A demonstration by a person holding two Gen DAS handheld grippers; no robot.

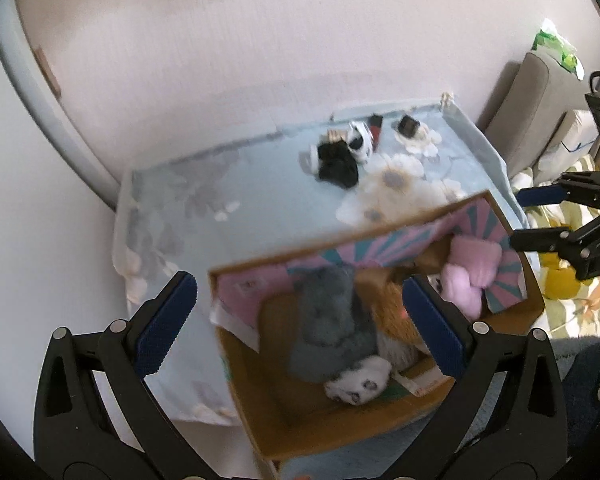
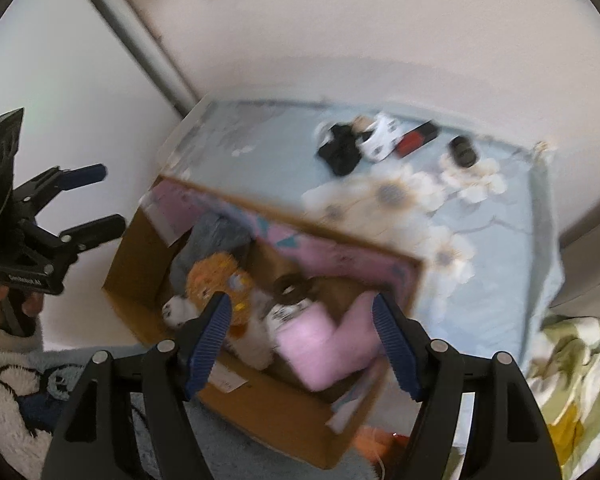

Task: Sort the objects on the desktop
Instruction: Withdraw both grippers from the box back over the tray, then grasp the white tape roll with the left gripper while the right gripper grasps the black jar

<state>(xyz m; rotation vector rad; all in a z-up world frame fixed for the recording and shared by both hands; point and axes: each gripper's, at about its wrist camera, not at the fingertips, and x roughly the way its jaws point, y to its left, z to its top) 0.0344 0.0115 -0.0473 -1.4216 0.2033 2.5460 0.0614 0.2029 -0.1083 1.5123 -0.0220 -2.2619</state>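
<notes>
The open brown cardboard box with pink printed flaps (image 1: 380, 412) sits at the near edge of the counter covered in a pale blue flowered cloth (image 1: 236, 200), and we judge the sorting well along. Inside it we see a grey plush toy (image 1: 332, 328), an orange fuzzy toy (image 2: 216, 280), a small white plush (image 1: 360, 384) and a pink soft bundle (image 2: 328, 344).

Left to move, near the far edge, are a black crumpled cloth item (image 1: 338, 162), a white-and-black patterned item (image 1: 360, 140) touching it, a red-and-black flat object (image 2: 416, 138) and a small dark round object (image 2: 464, 151) toward the far right corner. Blur hides what these are.

Our left hand-held gripper (image 1: 300, 320) hangs over the box, jaws spread fully and empty. Our right hand-held gripper (image 2: 302, 340) hovers partly open above the pink bundle, holding nothing.
</notes>
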